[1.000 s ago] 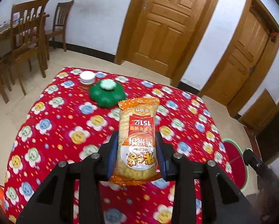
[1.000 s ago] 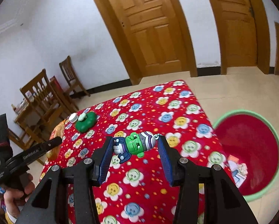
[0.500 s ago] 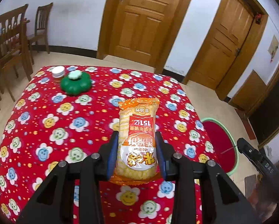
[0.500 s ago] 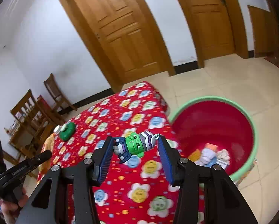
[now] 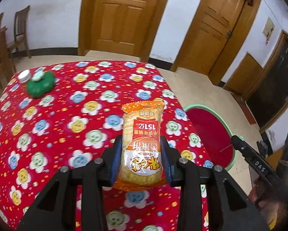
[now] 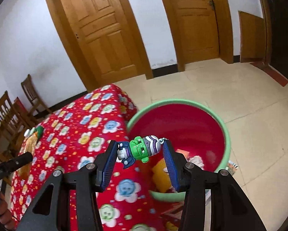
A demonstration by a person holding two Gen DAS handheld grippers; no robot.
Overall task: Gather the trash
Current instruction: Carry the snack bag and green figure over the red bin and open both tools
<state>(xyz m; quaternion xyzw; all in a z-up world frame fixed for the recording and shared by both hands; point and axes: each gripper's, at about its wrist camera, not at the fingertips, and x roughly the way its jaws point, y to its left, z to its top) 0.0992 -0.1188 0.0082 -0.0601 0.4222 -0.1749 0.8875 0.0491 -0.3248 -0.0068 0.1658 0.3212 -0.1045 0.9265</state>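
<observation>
We see the left gripper, jaws clenched on a snack packet; right gripper grasping a toy figure (over the bin).

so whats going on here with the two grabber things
A person is clearing a table covered in a red flowered cloth, one handheld gripper in each hand. The left gripper is clamped on an orange snack packet above the cloth. The right gripper holds a small green toy figure sideways between its pads, at the near rim of a red basin with a green rim on the floor beside the table. The basin already holds some wrappers. A green lidded container sits at the table's far corner.
</observation>
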